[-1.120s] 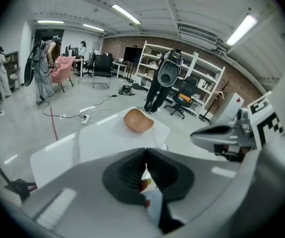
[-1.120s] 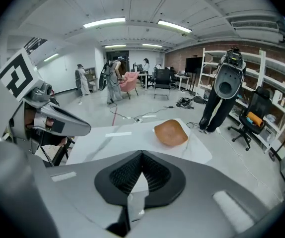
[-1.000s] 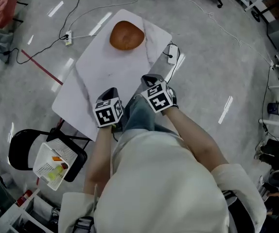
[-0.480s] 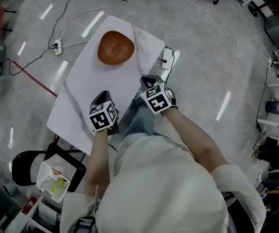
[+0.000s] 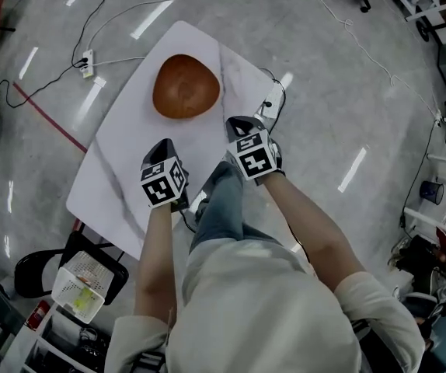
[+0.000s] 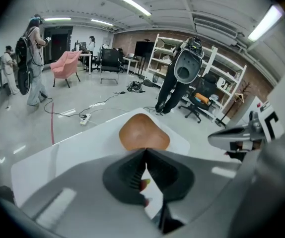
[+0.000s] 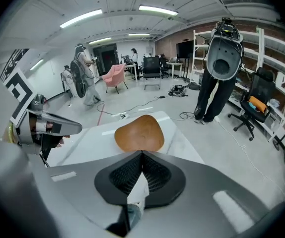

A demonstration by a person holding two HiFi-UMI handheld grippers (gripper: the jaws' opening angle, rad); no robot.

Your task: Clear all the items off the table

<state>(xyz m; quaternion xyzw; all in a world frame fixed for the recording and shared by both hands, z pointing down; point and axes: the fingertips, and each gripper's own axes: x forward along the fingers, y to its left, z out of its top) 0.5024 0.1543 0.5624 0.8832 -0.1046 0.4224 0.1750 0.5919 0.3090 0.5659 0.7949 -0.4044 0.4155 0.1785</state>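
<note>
Left gripper (image 6: 145,151) and right gripper (image 7: 142,153), both clenched empty, are hovering short of the wooden bowl (image 5: 186,86) just ahead, probably rigid, light and smooth, best pinched at its near rim.

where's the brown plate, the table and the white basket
brown plate (image 5: 186,86), head view, its middle
table (image 5: 122,162), head view, bare top below the plate
white basket (image 5: 91,266), head view, its mesh wall

Left gripper (image 5: 164,150) and right gripper (image 5: 241,124) have both advanced toward the brown bowl (image 5: 186,86). It lay well ahead of them a second ago and is now near their tips. White table (image 5: 122,154) has drawn in closer beneath the head view.
</note>
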